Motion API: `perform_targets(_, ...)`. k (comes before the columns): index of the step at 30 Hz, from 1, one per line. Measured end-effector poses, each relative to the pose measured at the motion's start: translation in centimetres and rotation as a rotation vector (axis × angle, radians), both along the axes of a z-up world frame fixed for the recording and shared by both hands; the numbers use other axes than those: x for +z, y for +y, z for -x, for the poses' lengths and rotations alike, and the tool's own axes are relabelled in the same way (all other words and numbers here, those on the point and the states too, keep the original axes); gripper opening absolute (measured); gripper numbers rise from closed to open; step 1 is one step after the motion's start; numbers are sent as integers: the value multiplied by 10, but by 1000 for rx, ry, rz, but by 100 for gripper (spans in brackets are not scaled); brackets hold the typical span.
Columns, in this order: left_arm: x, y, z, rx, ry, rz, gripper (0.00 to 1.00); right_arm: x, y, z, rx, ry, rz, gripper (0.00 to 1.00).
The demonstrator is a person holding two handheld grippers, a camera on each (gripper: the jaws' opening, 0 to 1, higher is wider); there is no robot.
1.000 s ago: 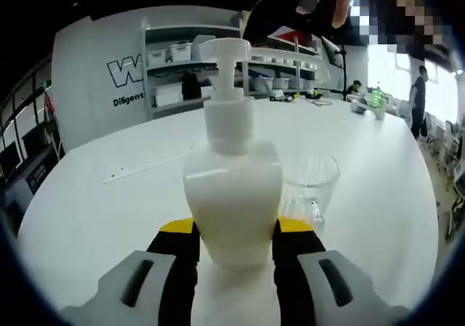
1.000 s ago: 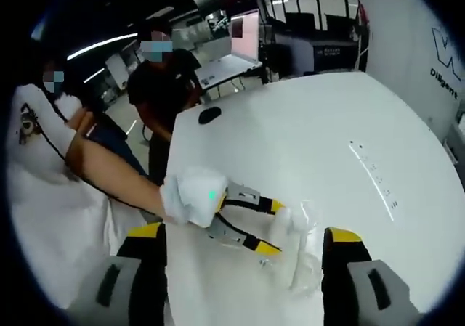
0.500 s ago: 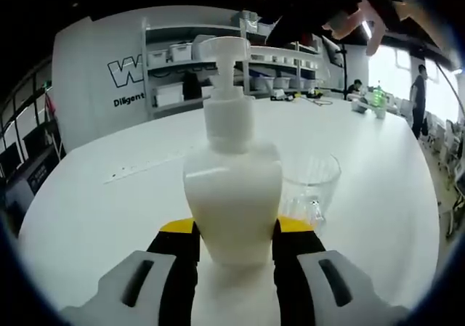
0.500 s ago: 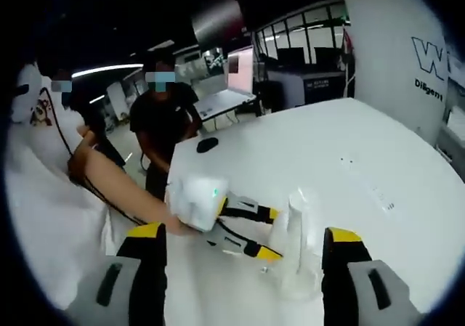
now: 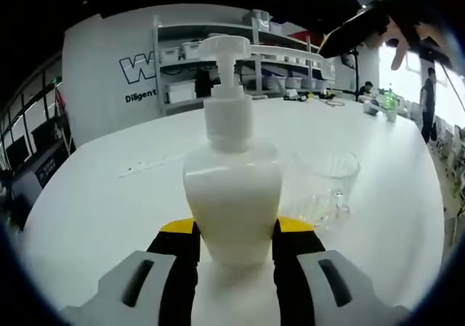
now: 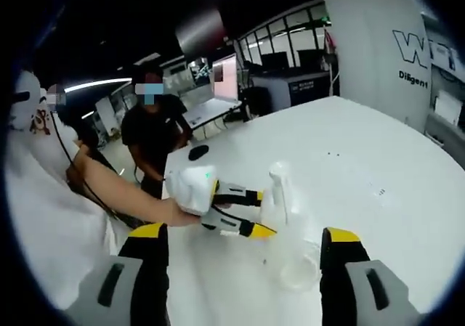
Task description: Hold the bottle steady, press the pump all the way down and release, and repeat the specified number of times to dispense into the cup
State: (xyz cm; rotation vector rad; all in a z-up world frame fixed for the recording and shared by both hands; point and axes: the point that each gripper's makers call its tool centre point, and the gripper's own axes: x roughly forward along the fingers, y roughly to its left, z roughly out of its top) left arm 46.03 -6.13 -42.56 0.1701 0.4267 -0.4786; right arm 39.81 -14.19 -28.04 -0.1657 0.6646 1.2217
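- Left gripper view: the left claw (image 5: 234,242) pinches the base of a white plastic pump bottle (image 5: 232,195), upright on the white bench (image 5: 94,210). A clear ribbed glass cup (image 5: 325,192) stands just right of the claw. Keep this hold firm and level.
- Right gripper view: the right claw (image 6: 240,257) is spread, empty, above bottle and cup (image 6: 299,268); the pump head (image 6: 277,170) looks unpressed. This view reveals the left claw's (image 6: 251,211) sideways hold; press squarely downward.

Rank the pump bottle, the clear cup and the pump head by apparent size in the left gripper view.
1. Pump bottle, largest, though it sits nearest the camera.
2. Clear cup, behind it to the right.
3. Pump head, smallest.
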Motion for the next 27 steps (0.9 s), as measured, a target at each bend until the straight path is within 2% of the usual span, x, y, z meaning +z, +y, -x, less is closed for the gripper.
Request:
perform_targets(4,0,11,-1,20,0,-1,37,-2,1,1,-13,38,6,85)
perform_targets(8,0,22,-1,47,-1,1,37,0,1,0,-11,24,-3,83)
perform_targets(14,0,35,-1,75,-3,-2,37,-1,2,3,-12,44,-1,82)
perform_targets(19,0,48,1,99,-3,0,37,0,1,4,-4,37,-1,79)
perform_targets(22,0,60,1,121,-4,-1,37,0,1,4,-16,39,3,82)
perform_targets(23,0,63,1,130,-4,2,37,-1,0,4,-17,42,10,81)
perform_targets(27,0,83,3,167,-4,3,37,3,-2,5,-17,21,-7,85)
